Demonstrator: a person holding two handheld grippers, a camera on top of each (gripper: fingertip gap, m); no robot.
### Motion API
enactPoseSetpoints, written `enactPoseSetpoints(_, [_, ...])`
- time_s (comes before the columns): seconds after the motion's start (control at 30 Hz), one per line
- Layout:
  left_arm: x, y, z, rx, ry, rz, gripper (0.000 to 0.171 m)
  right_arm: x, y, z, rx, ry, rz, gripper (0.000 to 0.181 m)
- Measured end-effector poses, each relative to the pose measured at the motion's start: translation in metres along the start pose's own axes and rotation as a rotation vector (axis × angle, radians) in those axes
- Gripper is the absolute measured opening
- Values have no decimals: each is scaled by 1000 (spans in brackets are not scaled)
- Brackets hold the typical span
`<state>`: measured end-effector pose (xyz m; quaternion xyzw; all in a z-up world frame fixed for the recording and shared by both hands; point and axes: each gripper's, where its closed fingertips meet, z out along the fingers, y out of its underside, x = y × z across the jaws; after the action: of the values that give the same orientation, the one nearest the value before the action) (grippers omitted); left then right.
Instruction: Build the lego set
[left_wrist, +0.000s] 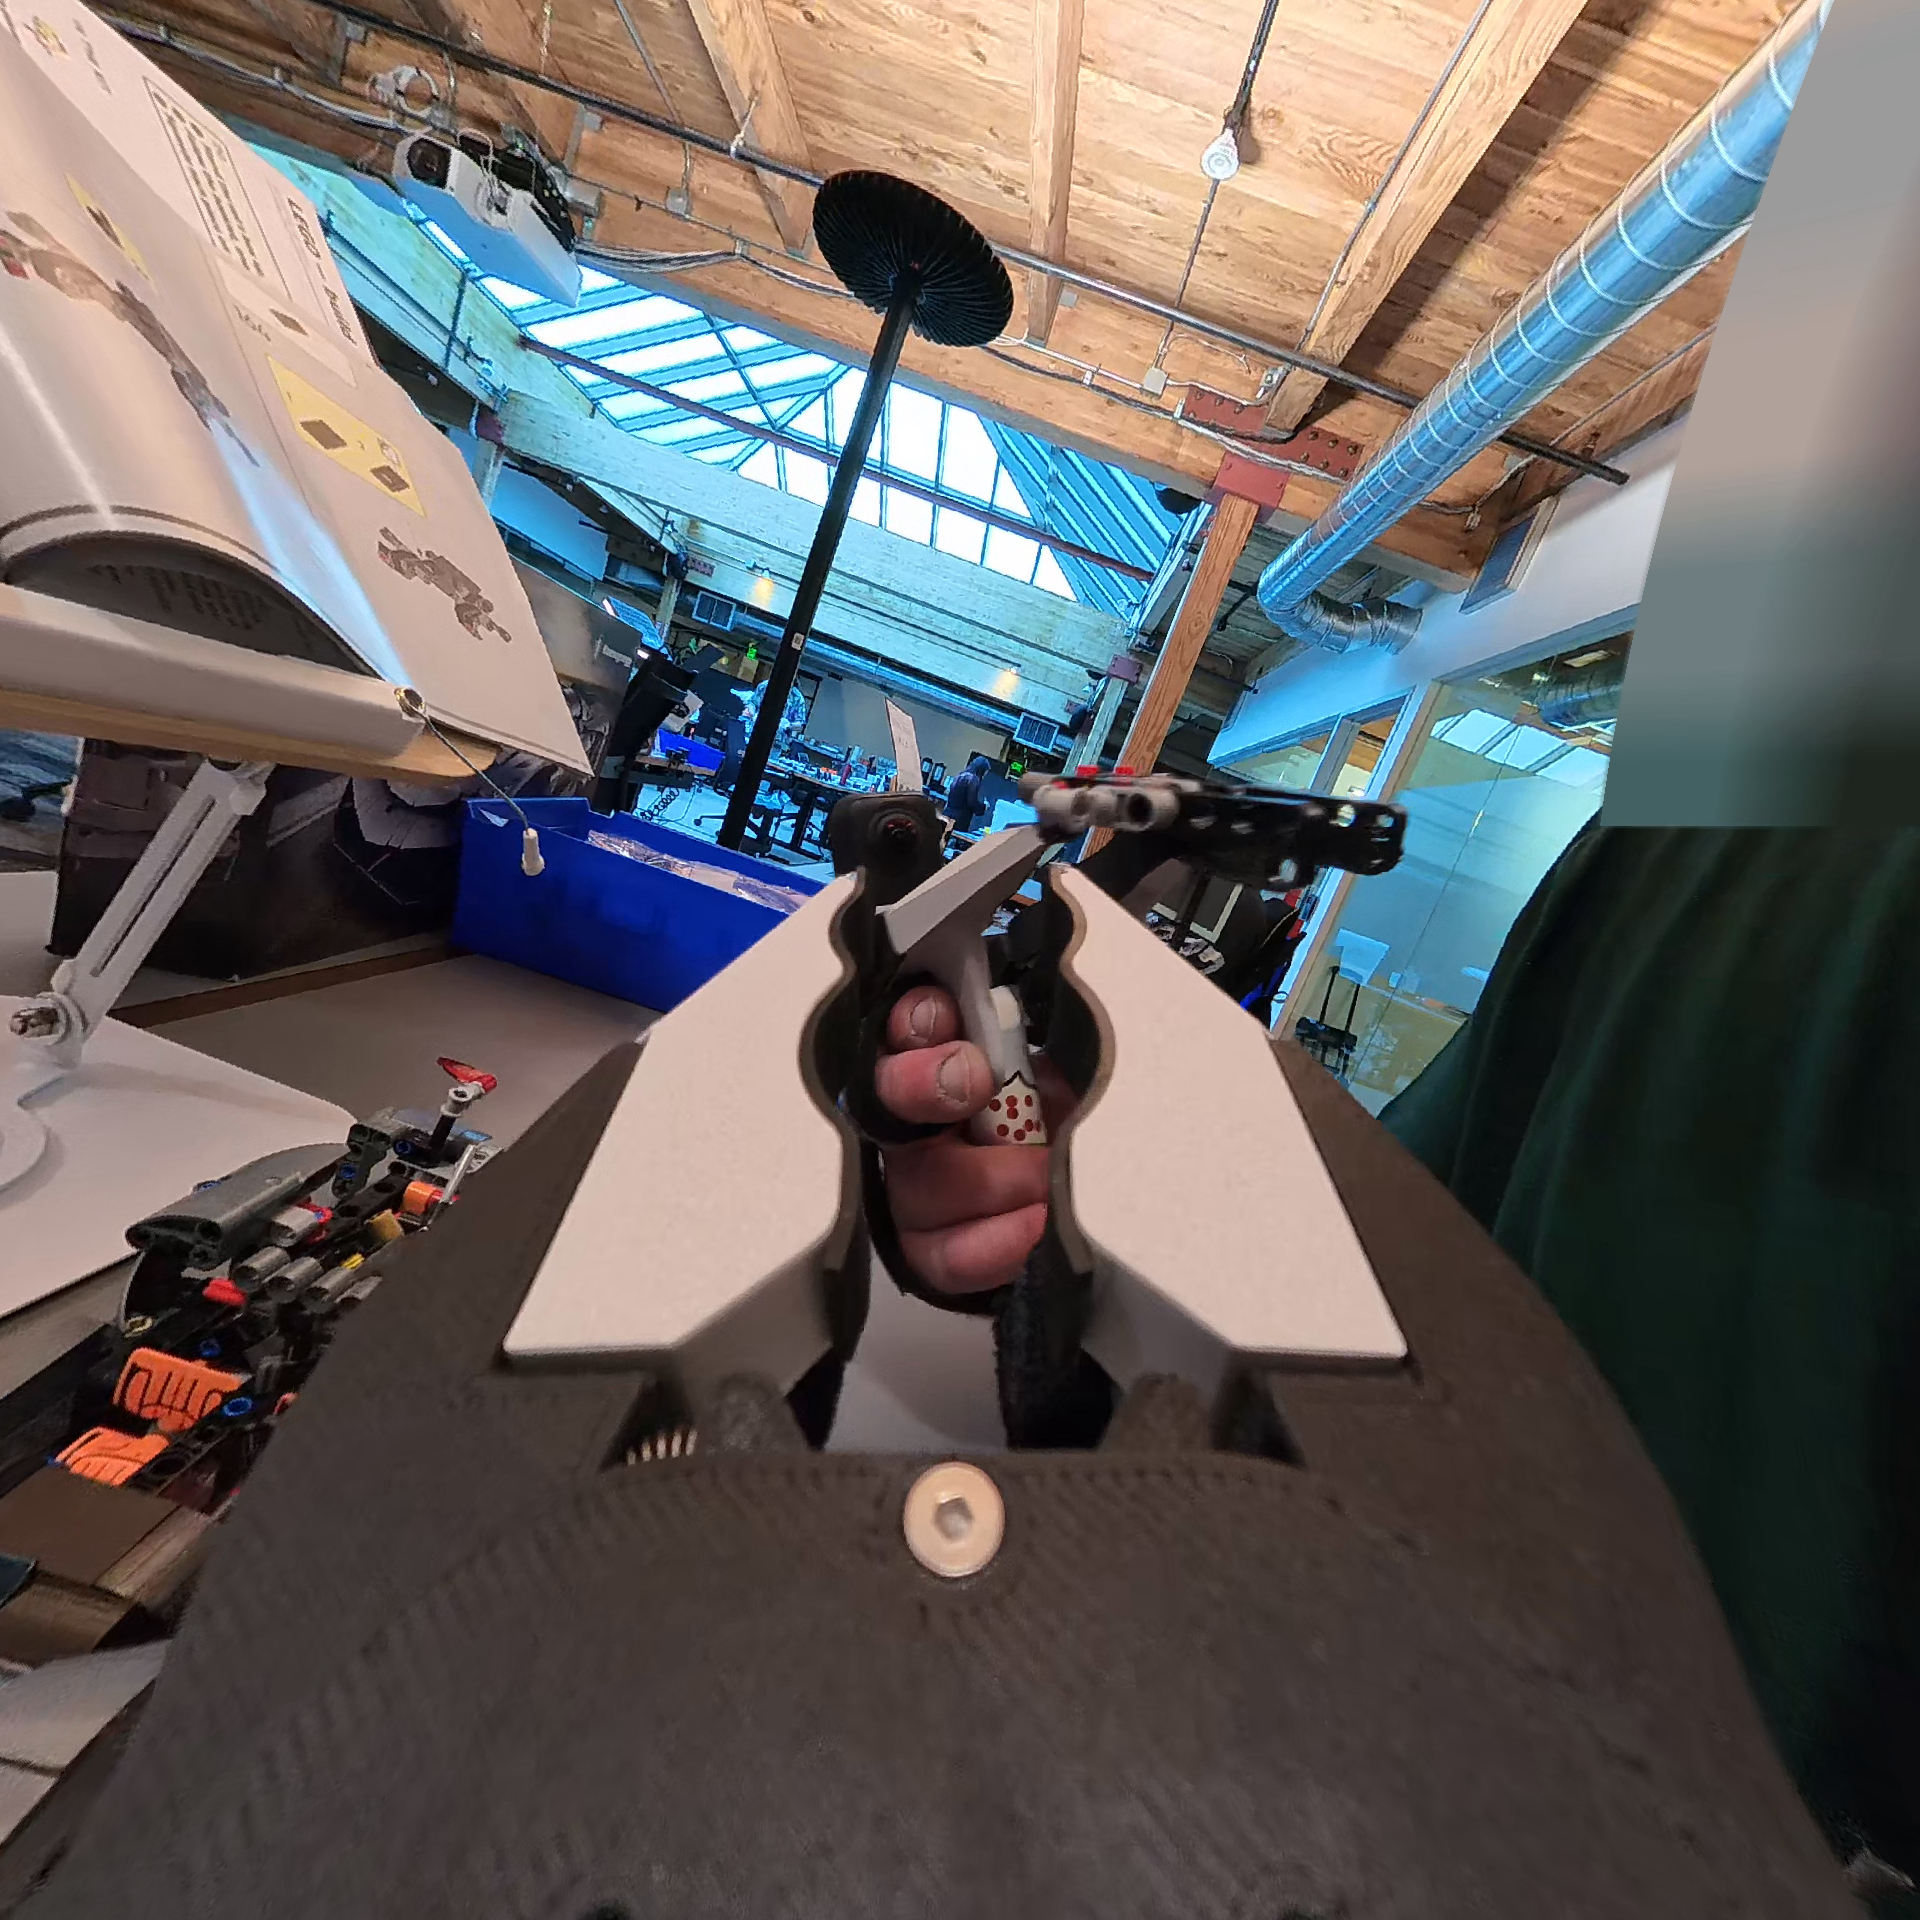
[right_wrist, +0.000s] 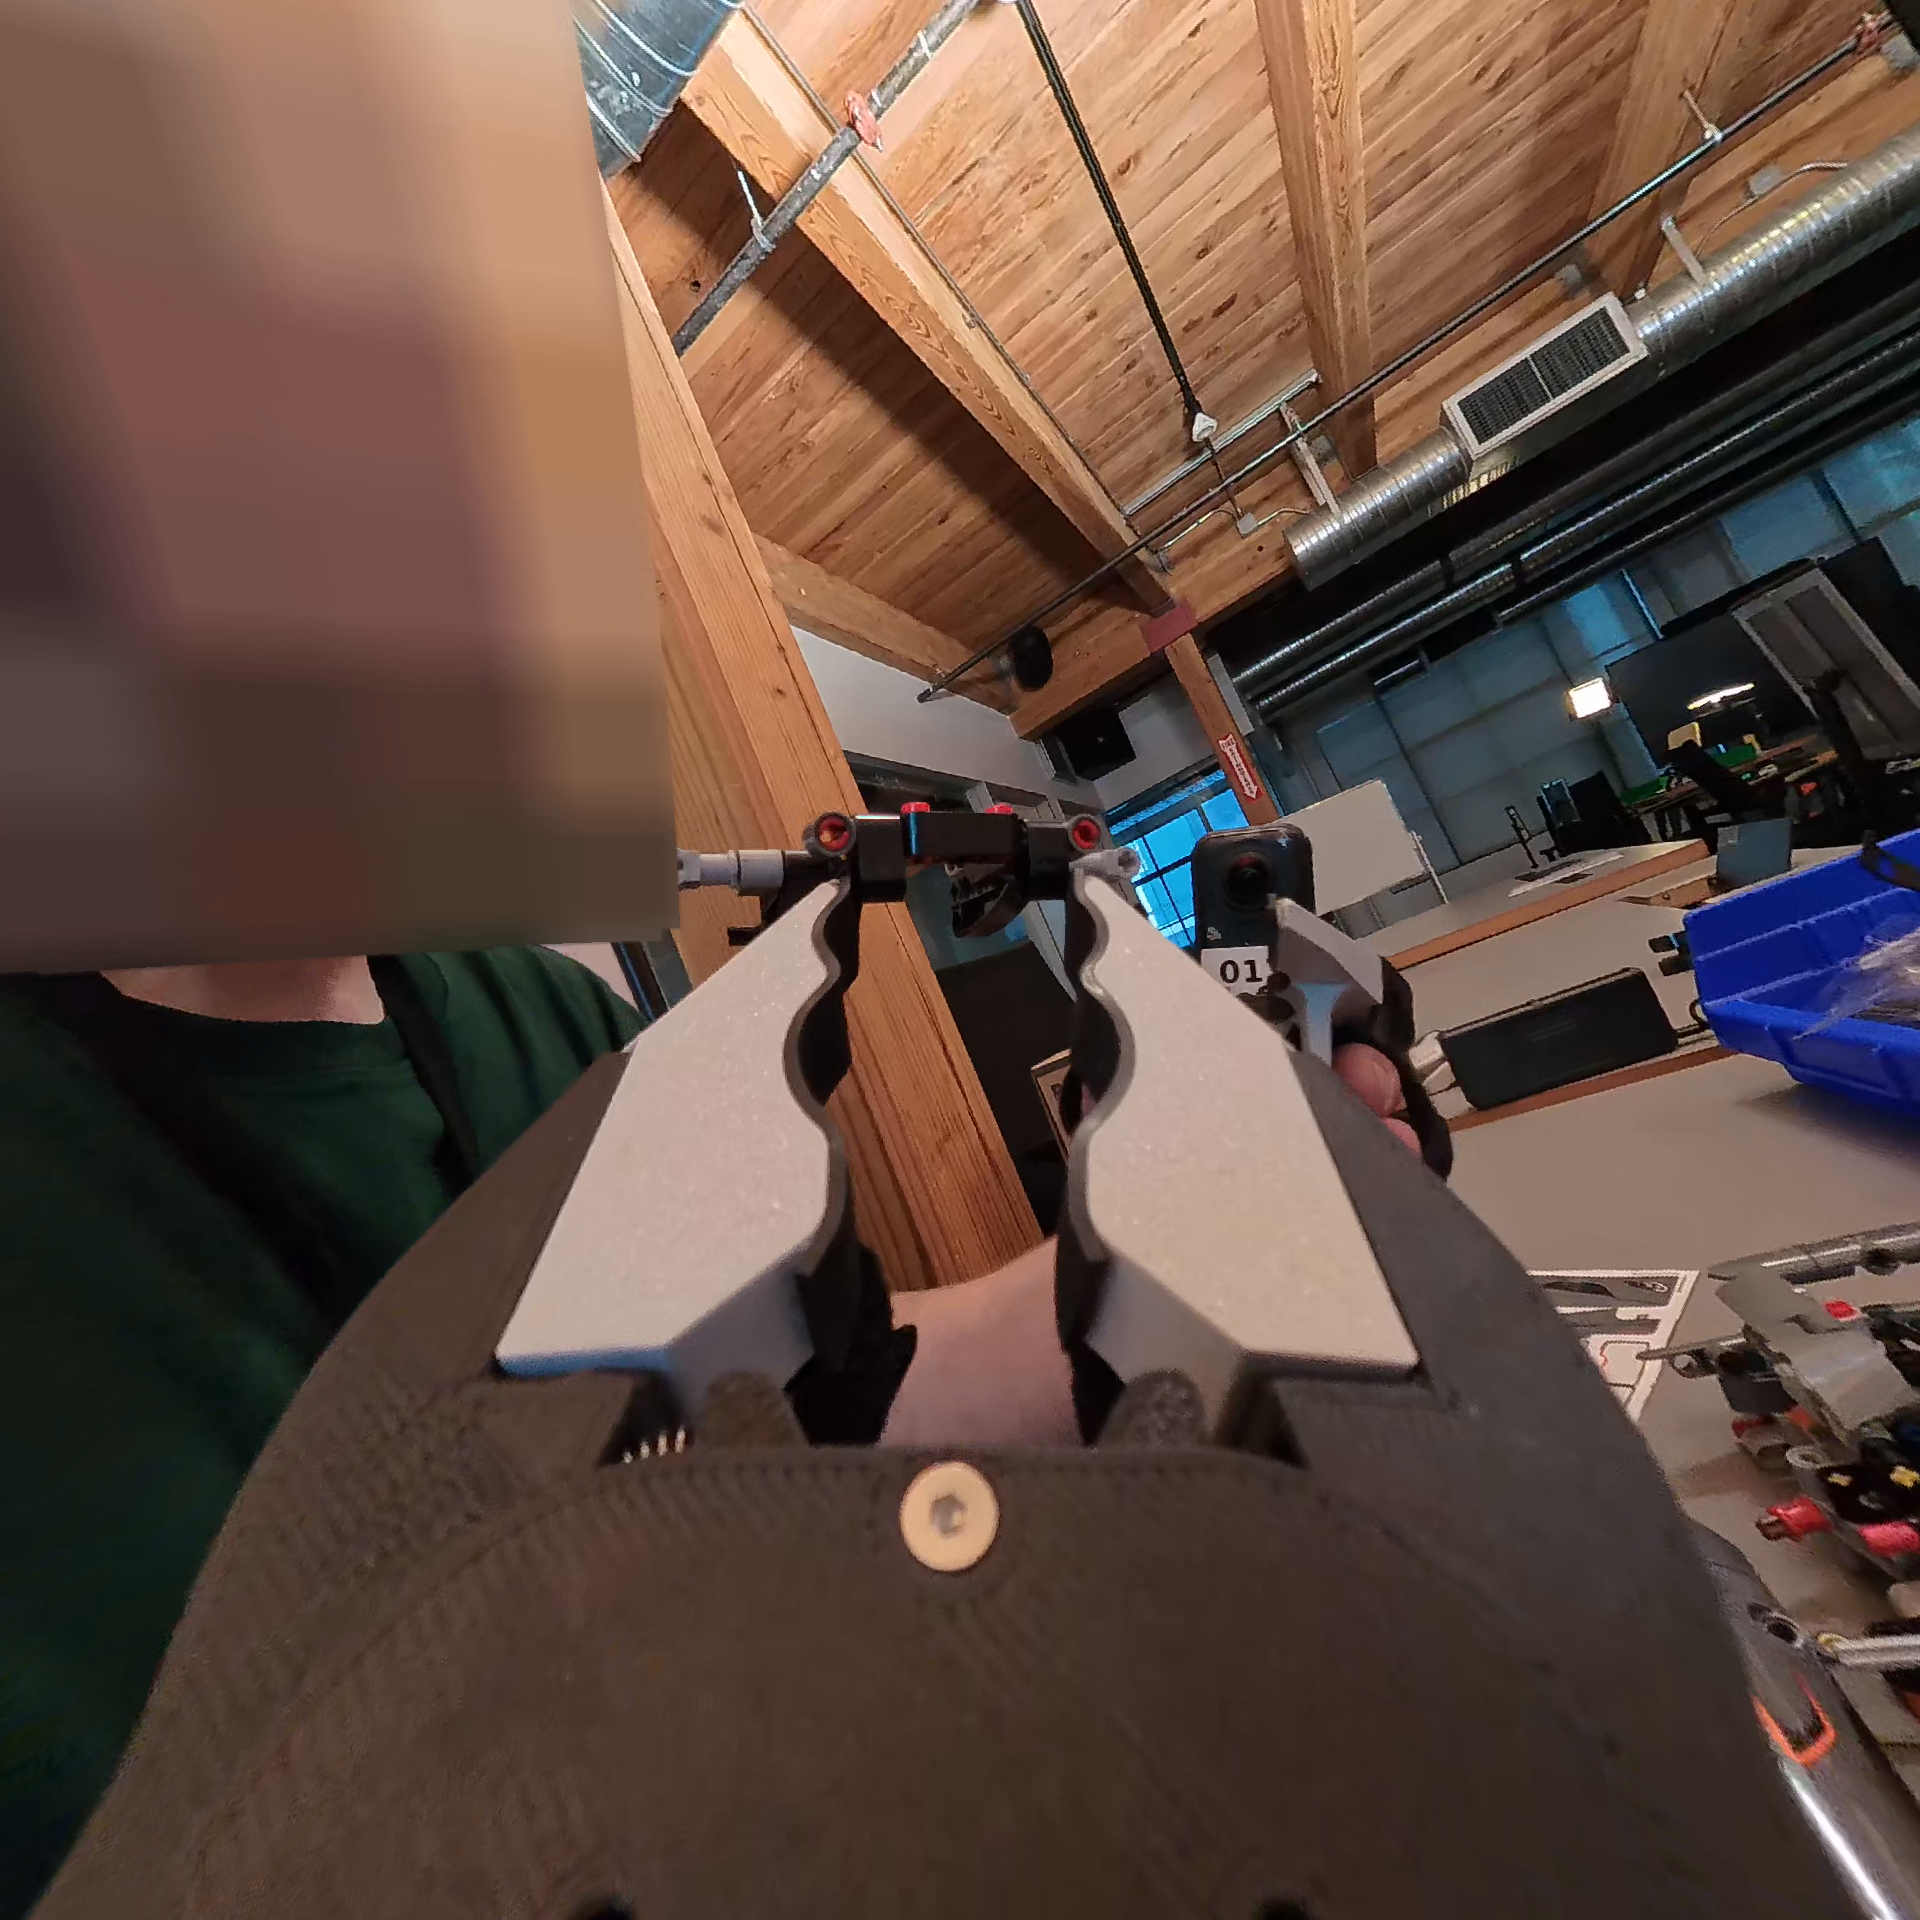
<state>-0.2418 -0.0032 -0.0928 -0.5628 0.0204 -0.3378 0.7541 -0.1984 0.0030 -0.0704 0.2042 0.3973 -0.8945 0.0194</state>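
Note:
My right gripper (right_wrist: 961, 878) is shut on a small black lego subassembly (right_wrist: 961, 836) with red pins and a grey axle. It holds the piece up in the air between its fingertips. The same subassembly shows in the left wrist view (left_wrist: 1226, 821), at the tip of the right gripper's grey finger (left_wrist: 966, 899), with a hand on that gripper's handle. My left gripper (left_wrist: 958, 883) is open and empty, pointing up at the right gripper from just below it. The large part-built lego model (left_wrist: 260, 1257) lies on the table at the lower left. It also shows in the right wrist view (right_wrist: 1829, 1392).
An open instruction book (left_wrist: 208, 416) rests on a white stand (left_wrist: 135, 935) at the left. A blue bin (left_wrist: 613, 904) with plastic bags stands behind on the grey table (right_wrist: 1621, 1153). A black box (right_wrist: 1558, 1039) and a sticker sheet (right_wrist: 1621, 1320) lie there. A person in a green shirt (left_wrist: 1714, 1247) is close by.

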Motion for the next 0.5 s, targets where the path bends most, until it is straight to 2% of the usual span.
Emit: enactPoseSetpoints(0.5, [-2,2,-1,15,8,-39,31,1,8,5,-47,29,-40,38])
